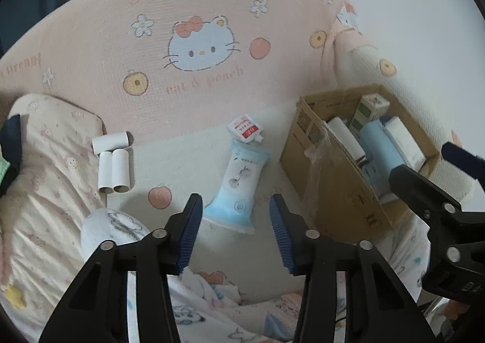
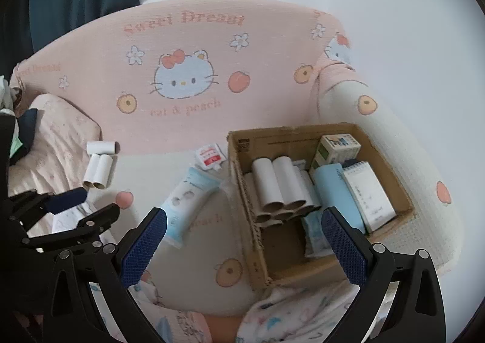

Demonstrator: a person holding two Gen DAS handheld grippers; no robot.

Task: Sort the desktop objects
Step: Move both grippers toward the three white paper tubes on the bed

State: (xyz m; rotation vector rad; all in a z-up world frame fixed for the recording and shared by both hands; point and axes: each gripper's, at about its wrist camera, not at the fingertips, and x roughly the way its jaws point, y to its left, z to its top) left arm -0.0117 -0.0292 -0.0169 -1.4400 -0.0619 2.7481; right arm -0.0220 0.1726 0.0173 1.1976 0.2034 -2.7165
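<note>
Right gripper [image 2: 242, 240] hangs wide open over the cardboard box [image 2: 257, 240], nothing between its blue pads. Box has paper tubes [image 2: 279, 188], a light blue pack [image 2: 336, 191] and a notepad [image 2: 368, 194]. Blue wipes pouch [image 2: 189, 194] lies just left of it, three loose tubes [image 2: 98, 167] further left, maybe touching the pillow [image 2: 54, 137]

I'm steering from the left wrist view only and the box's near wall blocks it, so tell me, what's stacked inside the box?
Observer: A pile of paper tubes lies against the near-left wall of the box.
Operator: Anything beside them?
Observer: A notepad lies along the right wall.
Operator: Is my right gripper holding anything?
Observer: No, the right gripper is open and empty, over the box's near edge.
</note>
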